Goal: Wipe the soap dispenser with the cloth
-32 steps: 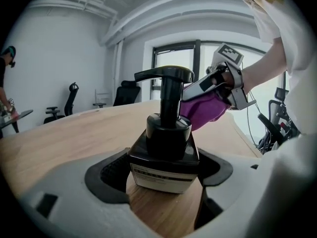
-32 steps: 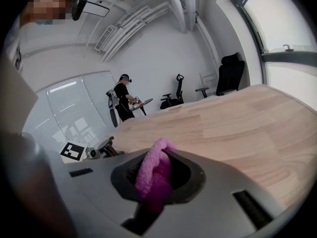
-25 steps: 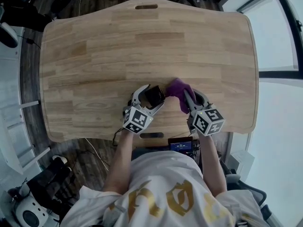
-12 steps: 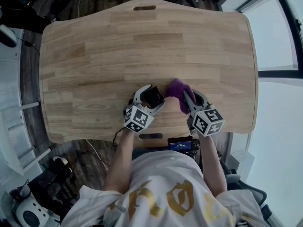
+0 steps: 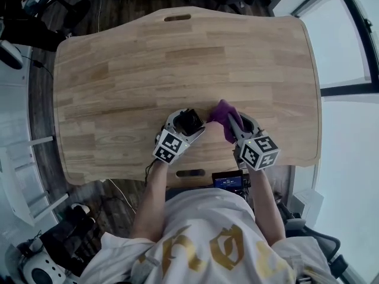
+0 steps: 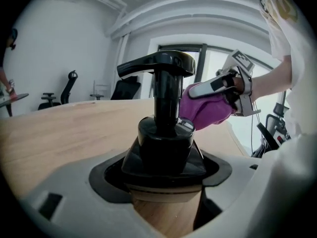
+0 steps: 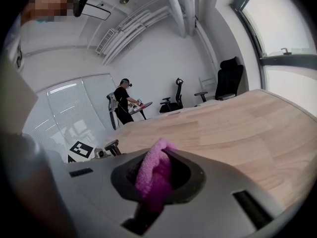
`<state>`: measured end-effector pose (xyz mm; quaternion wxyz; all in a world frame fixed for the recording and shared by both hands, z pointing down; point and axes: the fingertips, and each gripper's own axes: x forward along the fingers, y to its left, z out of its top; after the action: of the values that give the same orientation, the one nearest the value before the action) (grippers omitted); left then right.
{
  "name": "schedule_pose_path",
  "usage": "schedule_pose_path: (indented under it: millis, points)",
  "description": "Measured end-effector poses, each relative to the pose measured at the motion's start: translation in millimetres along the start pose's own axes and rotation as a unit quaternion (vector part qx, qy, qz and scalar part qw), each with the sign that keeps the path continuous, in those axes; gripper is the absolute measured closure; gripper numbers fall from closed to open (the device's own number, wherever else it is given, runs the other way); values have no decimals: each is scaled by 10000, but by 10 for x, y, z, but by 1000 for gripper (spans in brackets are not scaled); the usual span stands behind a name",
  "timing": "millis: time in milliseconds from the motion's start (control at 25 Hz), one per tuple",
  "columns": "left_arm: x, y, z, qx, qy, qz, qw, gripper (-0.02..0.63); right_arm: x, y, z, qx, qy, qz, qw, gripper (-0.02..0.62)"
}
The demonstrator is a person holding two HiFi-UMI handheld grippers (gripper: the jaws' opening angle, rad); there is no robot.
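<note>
Gripping the soap dispenser [image 6: 164,145] round its body, the left gripper [image 5: 189,123] has its fingers closed narrowly on it, and the black collar and pump head stand upright above the jaws. The dispenser sits at the near edge of the tabletop [image 5: 177,52], about midway along that edge and just in front of the person. The right gripper [image 5: 235,123] is pinched tight on the cloth [image 5: 221,113], a purple wad that bulges out past its fingertips, with nothing else between them.

In the left gripper view the cloth is pressed against the side of the pump's neck and collar, on the side away from the spout. So I judge the wipe to be under way, with the cloth in contact and the bottle steadied. The neck is the part being covered now. The pump head, the spout and the lower body inside the left jaws would seem to be left, though the pictures cannot show which surfaces are already clean.

By count there is one soap dispenser, one cloth and two grippers, all close together. The rest of the tabletop carries nothing that I can see
</note>
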<state>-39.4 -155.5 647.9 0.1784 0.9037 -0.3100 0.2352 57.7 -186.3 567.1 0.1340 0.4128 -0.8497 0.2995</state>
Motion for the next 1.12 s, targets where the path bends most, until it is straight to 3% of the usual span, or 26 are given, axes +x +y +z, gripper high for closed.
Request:
schedule_pose_path:
  millis: [120, 200, 640, 1120]
  points:
    - [-5, 41, 25, -563, -17, 71, 9984, 252, -24, 34, 59, -47, -30, 19, 10000, 568]
    - [-15, 34, 55, -649, -11, 81, 9979, 252, -35, 54, 90, -71, -45, 38, 10000, 568]
    - [-352, 66, 562, -719, -638, -80, 9953, 252, -125, 279, 234, -149, -273, 186, 9993, 568]
    - [-743, -83, 934, -331, -940, -276, 9946, 252, -332, 620, 488, -377, -672, 426, 9961, 568]
